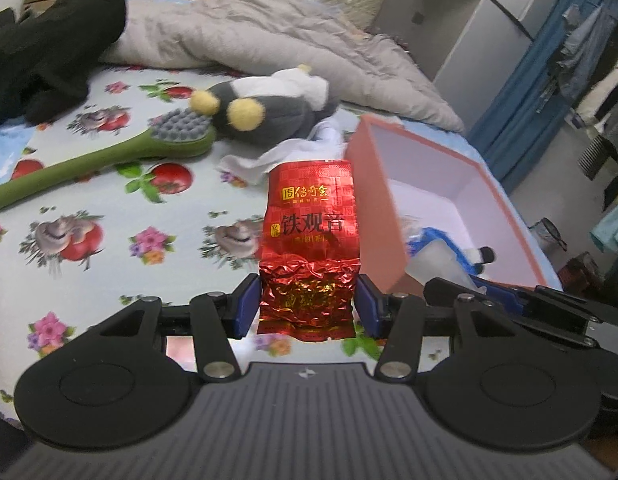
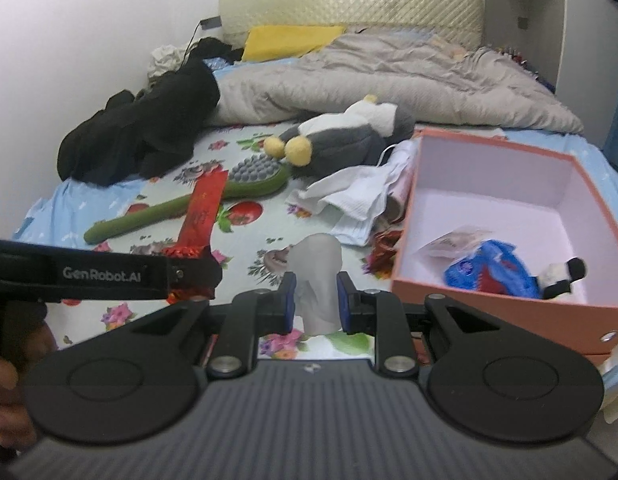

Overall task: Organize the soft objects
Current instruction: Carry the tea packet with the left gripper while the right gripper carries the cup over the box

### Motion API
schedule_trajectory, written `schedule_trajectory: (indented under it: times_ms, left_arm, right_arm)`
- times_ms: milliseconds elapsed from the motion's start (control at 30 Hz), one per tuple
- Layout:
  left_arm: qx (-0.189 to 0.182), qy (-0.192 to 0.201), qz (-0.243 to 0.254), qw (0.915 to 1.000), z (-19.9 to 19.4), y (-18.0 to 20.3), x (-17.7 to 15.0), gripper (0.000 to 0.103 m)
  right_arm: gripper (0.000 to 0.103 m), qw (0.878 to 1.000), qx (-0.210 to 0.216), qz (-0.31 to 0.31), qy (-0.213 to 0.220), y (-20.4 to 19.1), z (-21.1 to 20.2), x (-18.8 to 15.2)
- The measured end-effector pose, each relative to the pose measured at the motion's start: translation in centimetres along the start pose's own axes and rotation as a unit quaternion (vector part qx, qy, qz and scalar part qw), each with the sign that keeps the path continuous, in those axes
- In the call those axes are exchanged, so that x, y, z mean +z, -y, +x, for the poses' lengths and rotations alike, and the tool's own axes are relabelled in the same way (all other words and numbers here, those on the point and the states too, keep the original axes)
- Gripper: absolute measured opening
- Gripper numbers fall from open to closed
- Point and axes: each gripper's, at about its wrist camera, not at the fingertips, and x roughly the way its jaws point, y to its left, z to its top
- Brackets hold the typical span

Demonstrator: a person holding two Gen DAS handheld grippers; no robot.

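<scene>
My left gripper (image 1: 308,306) is clamped on a red foil tea packet (image 1: 309,236), which stands upright between the blue pads, lifted above the flowered bed sheet (image 1: 109,216). My right gripper (image 2: 316,300) is clenched on a pale grey soft object (image 2: 317,280) — I can't tell what it is. The pink box (image 2: 505,216) sits to the right, just beside both loads, already holding a blue packet (image 2: 485,268). Farther off lie a grey plush penguin (image 2: 341,136), a green brush (image 2: 189,200) and white cloths (image 2: 361,196) — all on the bed.
</scene>
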Motion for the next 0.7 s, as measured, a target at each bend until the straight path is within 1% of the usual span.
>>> schedule_trajectory:
  times_ms: [300,700]
  left_arm:
    - [-0.024,0.004,0.022,0.9994,-0.1,5.2,0.8,0.057]
    - [-0.078,-0.004,0.065,0.9948,0.5,12.0,0.7,0.057]
  right_arm:
    - [0.025,0.999,-0.025,0.014,0.021,3.5,-3.2,0.4]
    - [0.025,0.996,-0.075,0.033,0.042,7.6,-7.2,0.1]
